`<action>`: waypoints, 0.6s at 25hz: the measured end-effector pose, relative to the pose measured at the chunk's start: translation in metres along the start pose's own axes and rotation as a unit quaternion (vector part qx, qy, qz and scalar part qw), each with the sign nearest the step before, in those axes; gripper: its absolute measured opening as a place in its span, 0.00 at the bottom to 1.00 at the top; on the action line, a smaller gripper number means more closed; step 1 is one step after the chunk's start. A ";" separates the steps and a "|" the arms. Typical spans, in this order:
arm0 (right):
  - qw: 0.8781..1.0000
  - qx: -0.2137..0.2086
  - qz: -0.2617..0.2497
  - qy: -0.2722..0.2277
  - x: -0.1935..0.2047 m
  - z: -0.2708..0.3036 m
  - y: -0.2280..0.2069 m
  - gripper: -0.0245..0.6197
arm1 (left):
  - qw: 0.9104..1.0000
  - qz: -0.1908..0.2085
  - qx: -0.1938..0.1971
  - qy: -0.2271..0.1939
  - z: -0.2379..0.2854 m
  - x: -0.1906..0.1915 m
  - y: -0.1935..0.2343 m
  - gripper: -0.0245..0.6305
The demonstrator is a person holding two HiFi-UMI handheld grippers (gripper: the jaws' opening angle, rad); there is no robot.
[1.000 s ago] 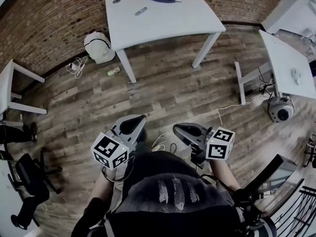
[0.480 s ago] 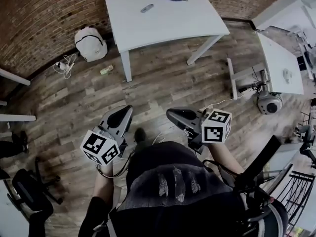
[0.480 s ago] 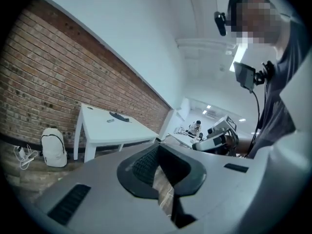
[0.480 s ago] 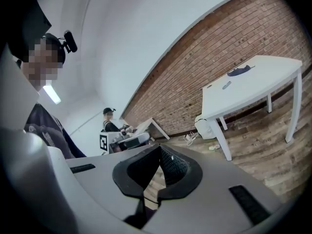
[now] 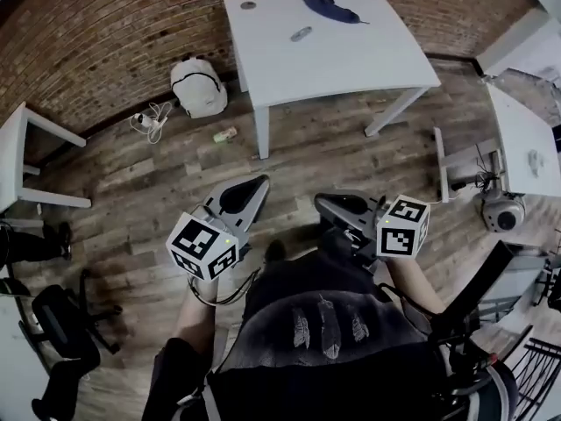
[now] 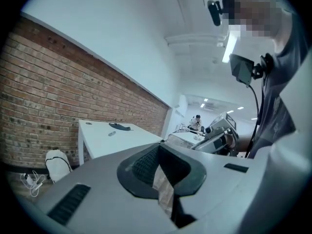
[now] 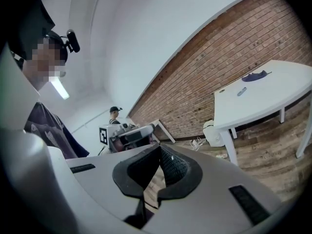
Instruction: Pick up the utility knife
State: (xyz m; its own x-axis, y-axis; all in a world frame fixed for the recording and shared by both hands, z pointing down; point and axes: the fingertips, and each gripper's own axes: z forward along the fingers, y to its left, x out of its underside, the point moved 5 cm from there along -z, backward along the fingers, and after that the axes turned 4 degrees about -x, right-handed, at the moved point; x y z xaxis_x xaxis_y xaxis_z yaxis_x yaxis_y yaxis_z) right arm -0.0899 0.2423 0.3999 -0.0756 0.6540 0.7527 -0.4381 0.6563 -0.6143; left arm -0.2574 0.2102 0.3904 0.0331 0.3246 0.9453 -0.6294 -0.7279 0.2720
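Both claws are closed, with nothing between the jaws. The left gripper (image 5: pixel 252 189) and right gripper (image 5: pixel 331 205) are side by side in front of the person's chest, above the wood floor (image 5: pixel 333 160). The utility knife (image 5: pixel 301 33) lies on the white table (image 5: pixel 351 60) by the brick wall (image 5: pixel 105 33), well apart from both grippers and near a dark blue cloth (image 5: pixel 329 7). 1 white backpack (image 5: pixel 199 86) sits beside the table

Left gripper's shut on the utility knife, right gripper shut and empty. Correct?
Not quite. The left gripper is shut, but on nothing: the left gripper view shows its jaws together and bare. The utility knife lies on the white table in the head view. The right gripper is shut and empty, as you said.
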 end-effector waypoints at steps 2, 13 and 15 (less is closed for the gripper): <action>0.999 -0.024 -0.025 0.019 -0.006 0.015 -0.005 0.04 | 1.000 0.010 -0.012 -0.005 0.005 -0.009 0.010 0.03; 0.994 -0.079 -0.073 0.013 -0.085 -0.003 -0.086 0.04 | 0.999 0.006 -0.040 -0.001 0.101 -0.062 0.021 0.03; 0.994 -0.092 -0.053 0.005 -0.098 -0.021 -0.104 0.04 | 0.999 0.013 -0.037 0.013 0.130 -0.072 0.013 0.03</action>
State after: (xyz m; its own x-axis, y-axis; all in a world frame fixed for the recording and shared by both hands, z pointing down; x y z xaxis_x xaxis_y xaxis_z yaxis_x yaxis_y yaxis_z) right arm -0.0183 0.1176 0.3857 -0.0294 0.5808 0.8135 -0.2724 0.7784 -0.5655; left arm -0.1670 0.0989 0.3497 -0.0034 0.3216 0.9469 -0.6859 -0.6898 0.2318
